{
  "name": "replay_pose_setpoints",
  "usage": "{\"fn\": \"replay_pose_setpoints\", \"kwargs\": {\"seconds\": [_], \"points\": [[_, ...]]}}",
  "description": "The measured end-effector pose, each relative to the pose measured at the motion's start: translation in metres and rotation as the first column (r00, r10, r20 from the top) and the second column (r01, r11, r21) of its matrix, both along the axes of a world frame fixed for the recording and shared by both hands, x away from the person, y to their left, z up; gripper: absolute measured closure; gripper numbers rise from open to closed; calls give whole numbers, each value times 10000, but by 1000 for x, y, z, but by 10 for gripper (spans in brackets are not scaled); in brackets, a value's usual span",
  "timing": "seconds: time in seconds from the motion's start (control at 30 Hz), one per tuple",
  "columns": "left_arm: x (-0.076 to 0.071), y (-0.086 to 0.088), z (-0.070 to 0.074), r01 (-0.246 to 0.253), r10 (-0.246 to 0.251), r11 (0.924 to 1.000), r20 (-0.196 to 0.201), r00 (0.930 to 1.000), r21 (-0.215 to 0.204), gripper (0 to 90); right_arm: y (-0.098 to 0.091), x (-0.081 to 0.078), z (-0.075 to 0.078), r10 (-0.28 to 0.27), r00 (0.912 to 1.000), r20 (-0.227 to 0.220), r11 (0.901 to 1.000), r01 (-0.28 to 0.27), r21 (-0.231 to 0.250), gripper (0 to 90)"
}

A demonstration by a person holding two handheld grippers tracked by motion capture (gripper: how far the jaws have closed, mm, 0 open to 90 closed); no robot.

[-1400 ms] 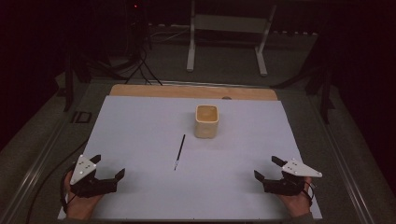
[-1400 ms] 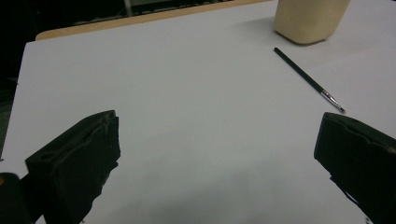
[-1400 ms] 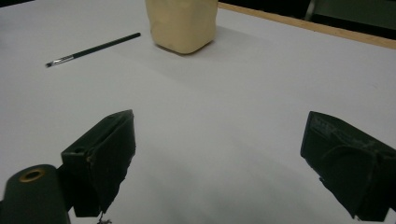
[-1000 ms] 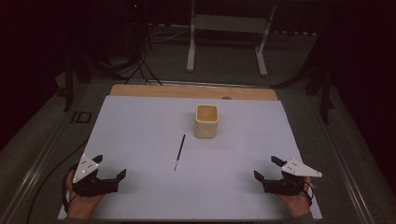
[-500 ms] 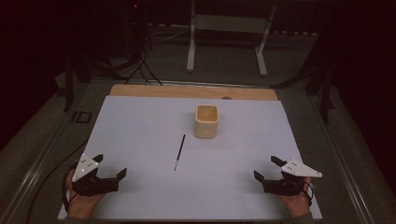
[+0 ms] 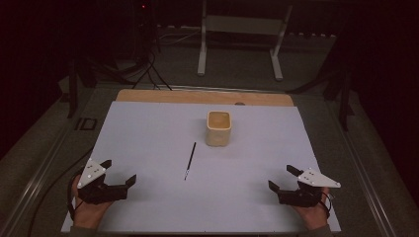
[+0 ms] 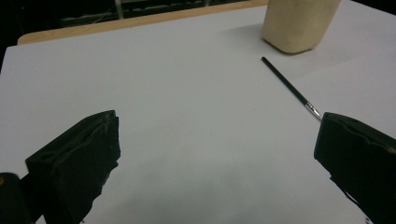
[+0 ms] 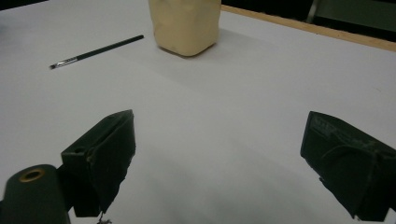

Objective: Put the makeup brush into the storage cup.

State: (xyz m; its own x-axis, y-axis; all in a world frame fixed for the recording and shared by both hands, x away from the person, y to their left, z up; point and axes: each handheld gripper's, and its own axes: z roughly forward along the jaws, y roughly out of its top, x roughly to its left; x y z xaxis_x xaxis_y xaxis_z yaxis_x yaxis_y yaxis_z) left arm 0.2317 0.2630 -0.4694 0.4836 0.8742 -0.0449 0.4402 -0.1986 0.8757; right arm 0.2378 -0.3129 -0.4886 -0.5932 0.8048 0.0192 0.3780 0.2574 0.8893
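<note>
- One paintbrush [image 6: 190, 161]: thin, dark handle, metal ferrule, lying flat on the white sheet [image 6: 148, 133] near bench centre, bristle end toward the person.
- One cream cup [image 6: 219, 128]: upright, squarish, just beyond and right of the brush's far end; close but apart from it.
- Two grippers. Left hand-held gripper [image 6: 118, 174]: near-left corner of the sheet, jaws spread wide, nothing between them. In its own view the brush [image 7: 290, 87] runs toward the right-side jaw and the cup [image 7: 299, 23] sits top right.
- Right hand-held gripper [image 6: 280, 177]: near-right corner, jaws likewise wide apart and empty; well apart from brush [image 8: 95, 51] and cup [image 8: 186, 25].
- One bench [image 6: 202, 97]: a wooden edge strip shows beyond the sheet.
- Against the frames from 1.4 s ago onward: no visible shift in brush, cup or right gripper; the left gripper sits marginally lower, its spread unchanged.
</note>
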Motion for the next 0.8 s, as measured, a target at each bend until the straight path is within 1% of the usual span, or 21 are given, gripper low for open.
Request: {"fn": "replay_pose_setpoints", "kwargs": {"seconds": [0.1, 0.37, 0.57, 0.8], "points": [[2, -2, 2, 95, -95, 9999, 29, 10000, -72, 16, 0, 0, 0, 2, 10000, 13, 10000, -2, -10, 99], [8, -9, 6, 262, -262, 9997, 98, 9996, 8, 16, 1, 0, 0, 10, 10000, 43, 10000, -10, -26, 99], [14, -14, 10, 338, -337, 9994, 139, 9993, -44, 16, 1, -1, 0, 16, 10000, 45, 10000, -16, -1, 99], [23, -22, 12, 476, -478, 9988, 122, 9988, 101, 16, 1, -1, 1, 19, 10000, 57, 10000, -19, 9, 100]]}}
